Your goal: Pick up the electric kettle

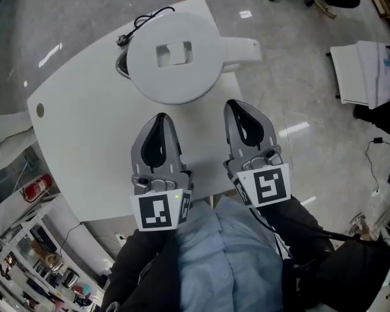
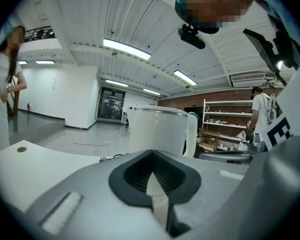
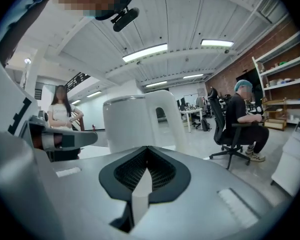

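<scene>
A white electric kettle (image 1: pixel 175 56) stands on the white table (image 1: pixel 78 142), its handle (image 1: pixel 244 48) pointing right and its black cord (image 1: pixel 143 21) trailing off behind. My left gripper (image 1: pixel 160 118) is shut and empty, a little short of the kettle's near side. My right gripper (image 1: pixel 236 105) is also shut and empty, just below the handle. In the left gripper view the kettle (image 2: pixel 157 129) rises straight ahead beyond the closed jaws. The right gripper view shows the kettle (image 3: pixel 132 124) and its handle (image 3: pixel 165 119) close in front.
The table's right edge (image 1: pixel 247 129) runs beside my right gripper, with polished floor beyond. A white cabinet (image 1: pixel 364 73) stands far right. A person sits on an office chair (image 3: pixel 240 129) in the right gripper view. Shelves (image 2: pixel 225 129) stand behind the kettle.
</scene>
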The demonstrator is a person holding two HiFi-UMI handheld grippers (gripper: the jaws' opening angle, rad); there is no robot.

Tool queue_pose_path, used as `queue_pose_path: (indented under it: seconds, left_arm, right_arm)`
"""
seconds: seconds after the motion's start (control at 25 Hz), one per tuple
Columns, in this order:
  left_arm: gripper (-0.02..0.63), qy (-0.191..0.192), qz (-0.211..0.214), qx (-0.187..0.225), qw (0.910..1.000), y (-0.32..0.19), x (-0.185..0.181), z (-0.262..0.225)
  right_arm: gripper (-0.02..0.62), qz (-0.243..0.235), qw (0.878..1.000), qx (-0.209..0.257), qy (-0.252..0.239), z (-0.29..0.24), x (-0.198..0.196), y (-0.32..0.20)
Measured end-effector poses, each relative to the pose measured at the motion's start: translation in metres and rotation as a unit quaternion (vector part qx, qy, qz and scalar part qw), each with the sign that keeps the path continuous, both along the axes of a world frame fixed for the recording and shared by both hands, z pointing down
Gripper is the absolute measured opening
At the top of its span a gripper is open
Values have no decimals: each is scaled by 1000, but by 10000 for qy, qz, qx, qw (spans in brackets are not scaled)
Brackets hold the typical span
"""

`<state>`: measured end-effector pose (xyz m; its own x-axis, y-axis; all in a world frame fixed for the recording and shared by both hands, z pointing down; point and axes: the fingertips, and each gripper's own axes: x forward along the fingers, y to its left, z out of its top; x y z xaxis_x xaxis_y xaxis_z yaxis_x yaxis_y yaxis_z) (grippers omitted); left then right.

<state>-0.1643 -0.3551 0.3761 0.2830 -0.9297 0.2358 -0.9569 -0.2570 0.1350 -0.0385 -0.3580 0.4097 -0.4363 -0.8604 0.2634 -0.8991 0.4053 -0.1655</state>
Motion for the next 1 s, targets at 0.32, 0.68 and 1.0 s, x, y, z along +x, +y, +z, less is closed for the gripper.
queue_pose_path:
  seconds: [0.32,0.68,1.0]
  left_arm:
    - [0,-86,18,17,10000,-14,2,19]
    - [0,-100,56,-49,9999,-21,3,25]
    - [0,-117,-60,-124,9998,-28,-10,34]
  right_arm:
    - [29,321,9994,-122,-2,25,11,-20]
    - [188,596,9979,-240,78,36,25,-33]
    - [262,884,9953,-342,172,45,32,-47]
